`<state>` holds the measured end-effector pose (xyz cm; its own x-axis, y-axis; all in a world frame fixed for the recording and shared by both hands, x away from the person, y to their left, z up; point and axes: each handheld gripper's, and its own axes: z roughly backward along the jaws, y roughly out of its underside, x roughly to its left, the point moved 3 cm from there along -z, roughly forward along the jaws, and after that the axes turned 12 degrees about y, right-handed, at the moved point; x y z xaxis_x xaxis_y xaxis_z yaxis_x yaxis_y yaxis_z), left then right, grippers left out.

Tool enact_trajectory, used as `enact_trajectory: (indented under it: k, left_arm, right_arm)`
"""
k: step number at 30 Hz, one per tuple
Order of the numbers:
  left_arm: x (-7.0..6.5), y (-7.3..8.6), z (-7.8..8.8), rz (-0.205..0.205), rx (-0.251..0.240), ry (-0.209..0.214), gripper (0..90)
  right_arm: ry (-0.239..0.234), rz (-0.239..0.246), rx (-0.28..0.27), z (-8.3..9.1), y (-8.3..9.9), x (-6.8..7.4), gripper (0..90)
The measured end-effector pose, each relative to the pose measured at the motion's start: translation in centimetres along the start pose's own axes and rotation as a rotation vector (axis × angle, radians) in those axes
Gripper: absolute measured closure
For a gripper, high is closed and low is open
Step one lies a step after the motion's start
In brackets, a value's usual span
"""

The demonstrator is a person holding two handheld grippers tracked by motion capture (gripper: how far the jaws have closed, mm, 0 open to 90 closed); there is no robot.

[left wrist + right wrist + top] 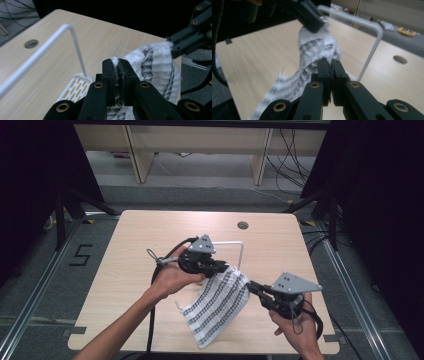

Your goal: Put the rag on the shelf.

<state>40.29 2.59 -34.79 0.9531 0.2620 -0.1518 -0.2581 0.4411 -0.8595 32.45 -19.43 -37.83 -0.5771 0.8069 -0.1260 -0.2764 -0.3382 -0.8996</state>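
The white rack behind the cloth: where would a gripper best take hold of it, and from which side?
Probably the top bar of the rack, from above with the jaws across it. It is a thin rod held high above the slotted base, and the cloth and both grippers sit on its near side.

**Where things sit on the desk**

I see the cloth [219, 306] hanging between my two grippers, its lower end trailing toward the desk's [130, 265] near edge. My left gripper [223, 268] holds its upper corner near the desk's middle; my right gripper [251, 286] pinches its other top corner, nearer the right edge. Behind the cloth stands a wire rack [234, 243]. A round hole [243, 225] lies by the far edge.
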Motion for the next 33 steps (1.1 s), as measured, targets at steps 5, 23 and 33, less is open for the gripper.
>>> enact_trajectory:
  k: [5, 23, 33]
  left_arm:
    - [-0.4, -1.4, 2.9, 0.049, -0.067, -0.018, 84.1]
    - [1.2, -4.6, 7.4, 0.094, -0.2, -0.107, 84.2]
    - [3.8, -5.3, 7.7, 0.12, -0.245, -0.157, 84.2]
  right_arm:
    - [0.02, -0.005, -0.066, 0.4, -3.4, -1.5, 88.3]
    - [0.05, 0.008, -0.137, -1.7, -10.2, -3.0, 88.3]
    - [0.061, -0.011, -0.129, -4.1, -12.0, -3.9, 88.3]
